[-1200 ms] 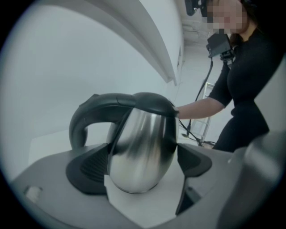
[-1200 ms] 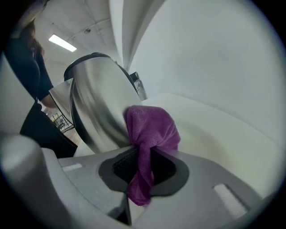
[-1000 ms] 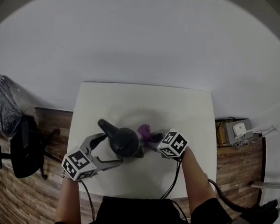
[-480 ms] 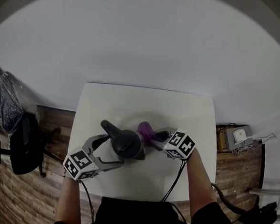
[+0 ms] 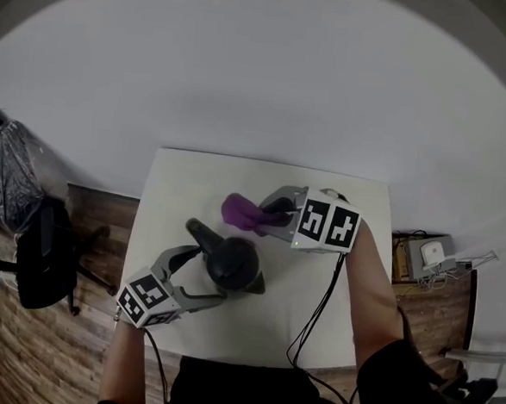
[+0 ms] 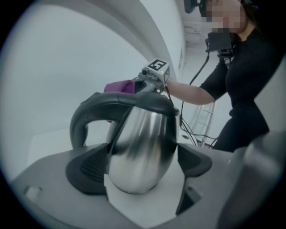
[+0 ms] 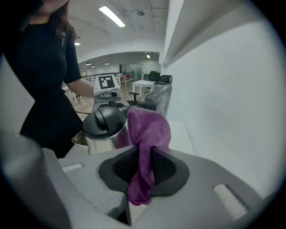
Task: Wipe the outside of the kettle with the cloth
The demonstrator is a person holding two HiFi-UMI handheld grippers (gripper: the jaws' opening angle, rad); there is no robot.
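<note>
Purple cloth (image 7: 145,134), soft and light, pinched mid-fold in the right gripper (image 7: 143,166); polished steel kettle (image 6: 143,143), slippery and heavier, seemingly clamped low across its body by the left gripper (image 6: 140,166).

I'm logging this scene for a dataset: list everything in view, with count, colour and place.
table: one, white, by the wall
kettle: one, steel with black lid, on the table
cloth: one, purple, raised beyond the kettle
chair: one, black, floor at left
box with cables: one, grey, floor at right
person: one, black top, at the table's near edge
left tool: one, grey, closed on the kettle
right tool: one, grey, closed on the cloth
</note>
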